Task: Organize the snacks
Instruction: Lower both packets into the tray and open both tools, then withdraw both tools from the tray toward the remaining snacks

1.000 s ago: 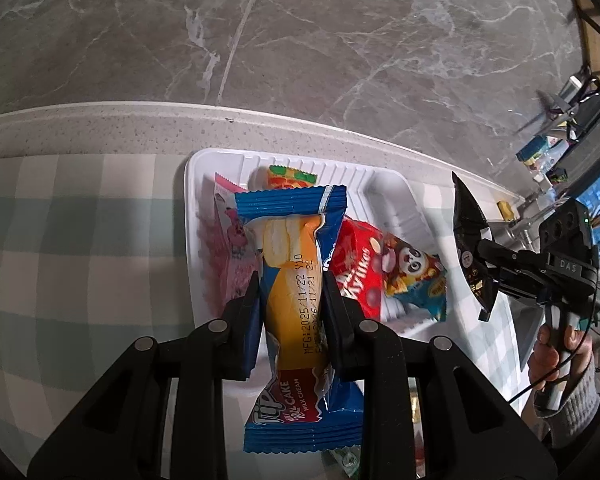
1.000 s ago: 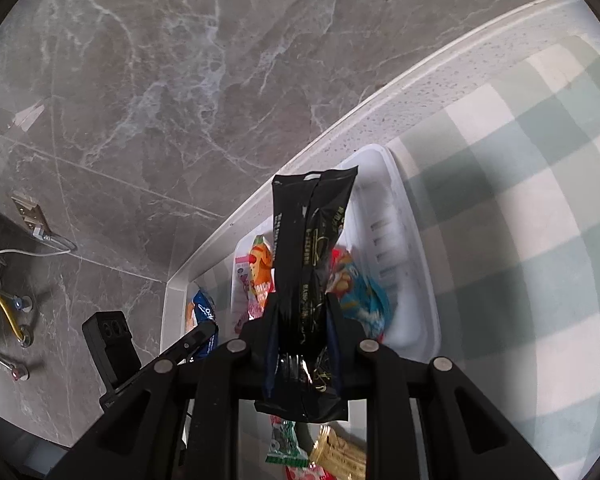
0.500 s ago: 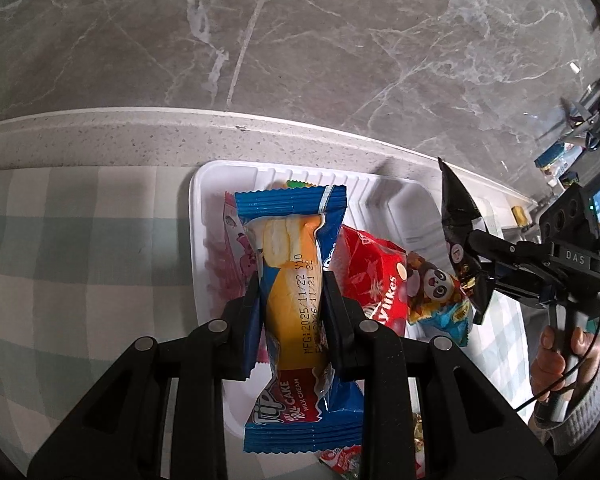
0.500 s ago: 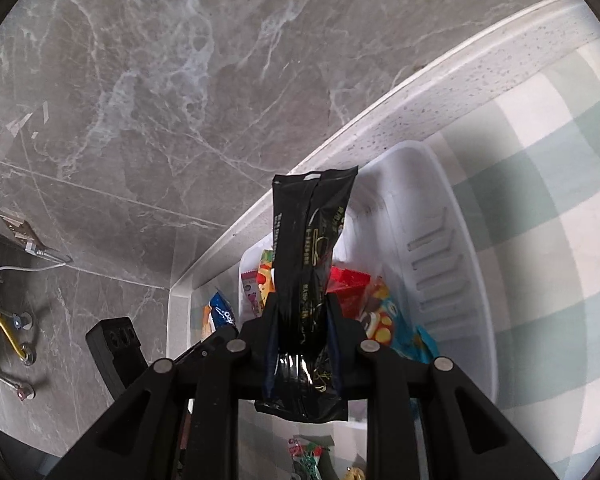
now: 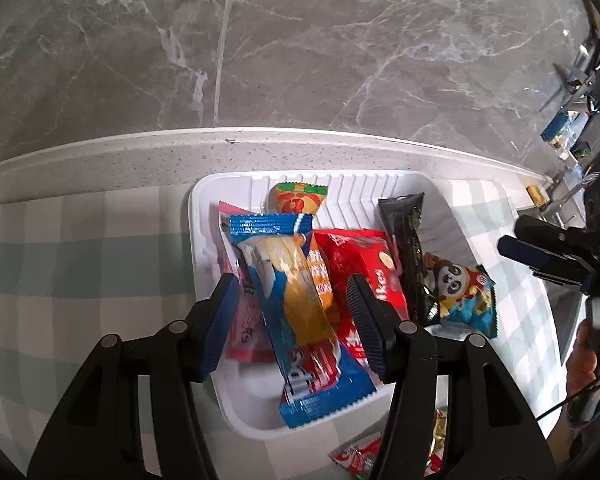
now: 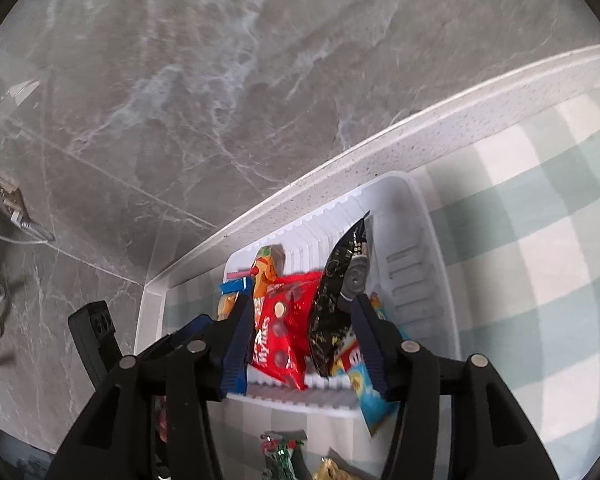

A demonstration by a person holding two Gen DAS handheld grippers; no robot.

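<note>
Filling the upper part of both views is a grey marble-veined wall (image 5: 300,40), and below it runs a speckled white counter ledge (image 5: 100,160) edging a pale green-and-white checked tablecloth (image 5: 60,260). On the cloth, close to the ledge, sits a white ribbed plastic tray (image 5: 204,216) holding the snacks.

Only the left wrist view shows the person's right hand (image 5: 592,354) at the far right edge, gripping the handle of the right gripper (image 6: 300,340); only the right wrist view shows a wall socket with a white cable (image 6: 10,204) at the far left.

Inside the tray, a long blue-and-yellow cake wrapper (image 5: 296,312) lies on top, slanting towards the near rim, over a pink packet (image 5: 244,320) and an orange sweet packet (image 5: 298,200). Beside it lie a red chocolate bag (image 5: 360,256), a slim black-and-gold stick packet (image 5: 410,248) leaning along the right side, and a small blue panda-print packet (image 5: 460,292). The right wrist view shows the black packet tilted up against the ribbed wall, a little blurred.

The left gripper (image 5: 292,312) has its jaws spread wide on either side of the blue wrapper, not pinching it. The right gripper's jaws are likewise spread wide, holding nothing, above the red bag and black packet.

On the cloth outside the near rim lie a red-and-white wrapper (image 5: 356,456), a green-and-red sweet (image 6: 282,446) and a gold wrapper (image 6: 332,472).
</note>
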